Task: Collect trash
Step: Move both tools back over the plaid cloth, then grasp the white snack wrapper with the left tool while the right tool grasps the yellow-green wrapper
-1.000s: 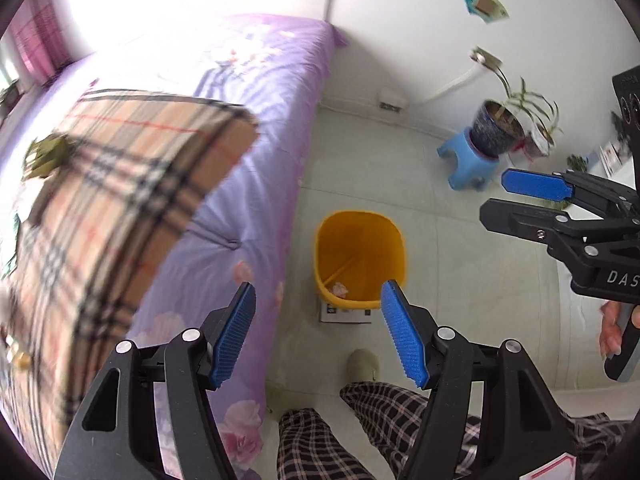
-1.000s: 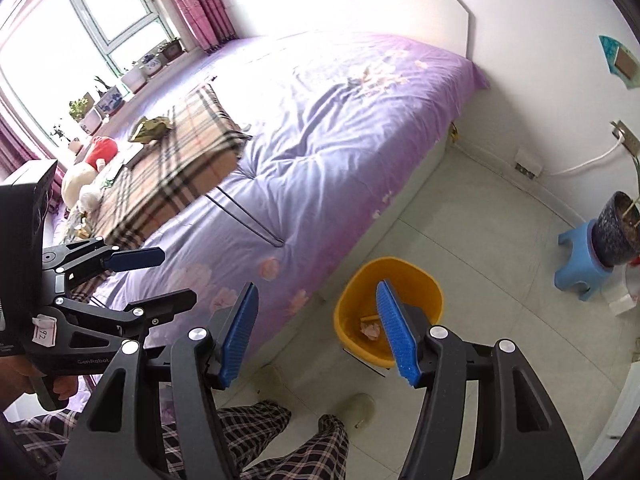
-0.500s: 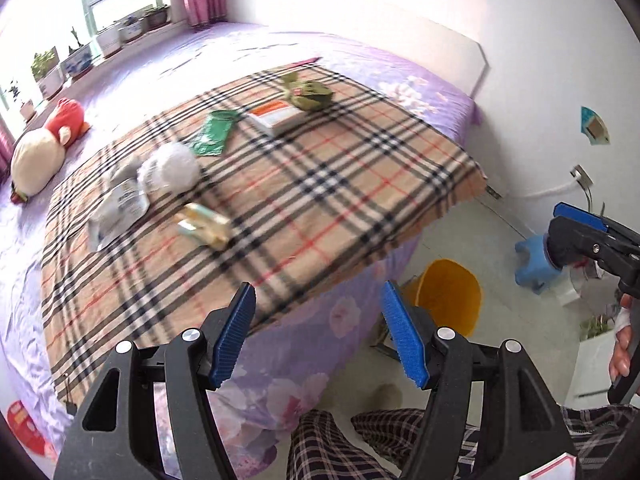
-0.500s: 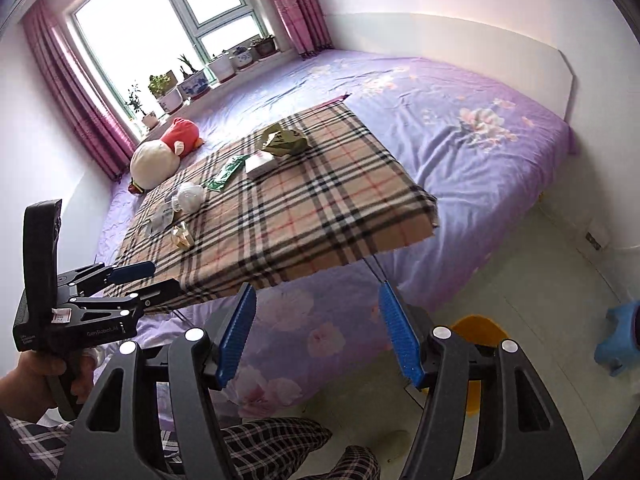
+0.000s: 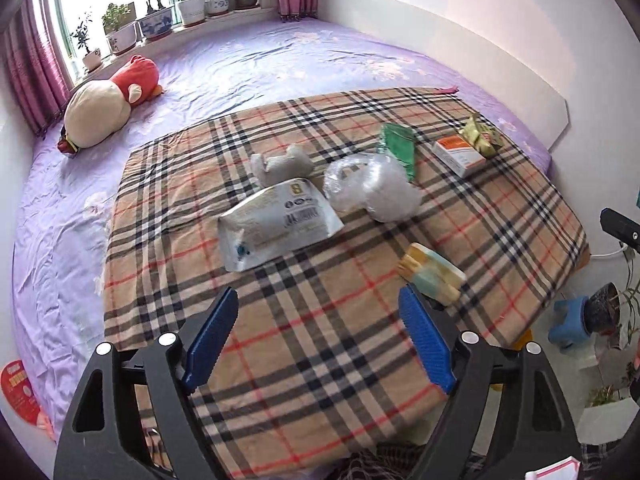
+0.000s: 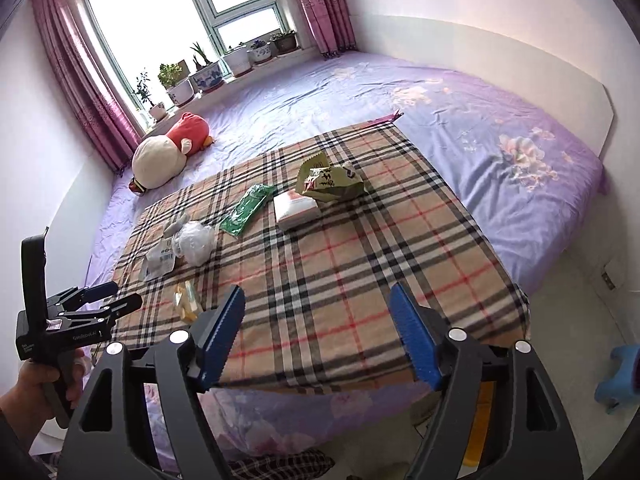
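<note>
A plaid cloth point(image 5: 304, 360) lies over a low table on the bed, with several pieces of trash on it. They are a silver pouch point(image 5: 276, 224), a clear plastic bag point(image 5: 372, 188), a grey crumpled wad point(image 5: 284, 164), a green wrapper point(image 5: 398, 144), a white-orange box point(image 5: 460, 154), an olive wrapper point(image 6: 330, 178) and a yellow-teal packet point(image 5: 432, 274). My left gripper point(image 5: 316, 300) hovers over the near edge of the cloth, its jaws opening and empty. My right gripper point(image 6: 317, 292) is further right, also opening with nothing between its jaws. A sliver of the yellow bin point(image 6: 478, 420) shows behind its right finger.
A purple bed point(image 6: 500, 152) surrounds the cloth. A red-and-cream plush toy point(image 5: 108, 108) lies by the window, with potted plants point(image 5: 160, 20) on the sill. A blue stool point(image 5: 570, 320) holding a plant pot stands on the floor at the right.
Both views have swung away from the floor and the yellow bin up onto the plaid cloth with the trash. Both grippers' jaws now stand wider apart.
</note>
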`<state>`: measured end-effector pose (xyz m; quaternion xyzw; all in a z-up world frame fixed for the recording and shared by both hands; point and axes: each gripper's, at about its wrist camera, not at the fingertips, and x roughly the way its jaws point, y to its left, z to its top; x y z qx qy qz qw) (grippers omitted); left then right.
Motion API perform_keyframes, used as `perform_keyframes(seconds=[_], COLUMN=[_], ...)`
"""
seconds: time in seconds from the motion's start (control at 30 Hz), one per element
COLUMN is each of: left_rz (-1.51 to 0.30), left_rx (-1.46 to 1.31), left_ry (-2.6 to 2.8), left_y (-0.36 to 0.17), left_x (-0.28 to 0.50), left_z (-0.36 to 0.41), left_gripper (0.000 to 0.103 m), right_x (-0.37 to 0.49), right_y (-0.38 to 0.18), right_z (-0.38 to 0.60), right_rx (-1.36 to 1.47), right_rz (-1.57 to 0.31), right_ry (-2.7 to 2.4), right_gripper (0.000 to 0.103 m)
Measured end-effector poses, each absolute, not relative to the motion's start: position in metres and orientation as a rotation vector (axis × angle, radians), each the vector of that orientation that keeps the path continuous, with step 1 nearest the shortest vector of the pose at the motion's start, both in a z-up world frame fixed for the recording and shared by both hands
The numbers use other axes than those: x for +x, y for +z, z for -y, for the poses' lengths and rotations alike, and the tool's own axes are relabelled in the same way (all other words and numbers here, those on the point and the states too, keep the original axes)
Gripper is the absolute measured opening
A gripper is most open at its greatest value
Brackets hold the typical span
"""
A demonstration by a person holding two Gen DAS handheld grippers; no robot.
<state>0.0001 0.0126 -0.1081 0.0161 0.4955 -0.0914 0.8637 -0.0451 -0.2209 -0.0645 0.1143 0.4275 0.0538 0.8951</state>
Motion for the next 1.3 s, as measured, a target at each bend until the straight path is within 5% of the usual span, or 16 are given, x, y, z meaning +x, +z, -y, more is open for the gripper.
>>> perform_keyframes(seconds=[0.17,0.77,1.17,1.3], left_rz=[-1.065,-1.087,-1.068,-1.061], left_rx=[0.052,0.106,0.108,0.113], left_ry=[-0.177,-0.268,-0.288,-0.311], left_y=[-0.127,-0.153,-0.152,-0.150], left_x=[0.033,0.088,0.096,0.102], left_z=[-0.030,-0.034,-0.025,-0.020], left_gripper=[0.088,0.092,0.084,0.071], right_x=[-0.011,0.093,0.139,0.143], right_y=[-0.067,-0.092,-0.135,-0.137], right_z=[0.211,0.198,0.215,0.215], right_rx=[0.220,0.191,0.236,0.234], right_rz=[-0.894,-0.962,-1.064,-1.066], right_ry=[0.087,0.038,-0.028,-0.014], right_gripper=[0.087,0.089,0.089,0.086])
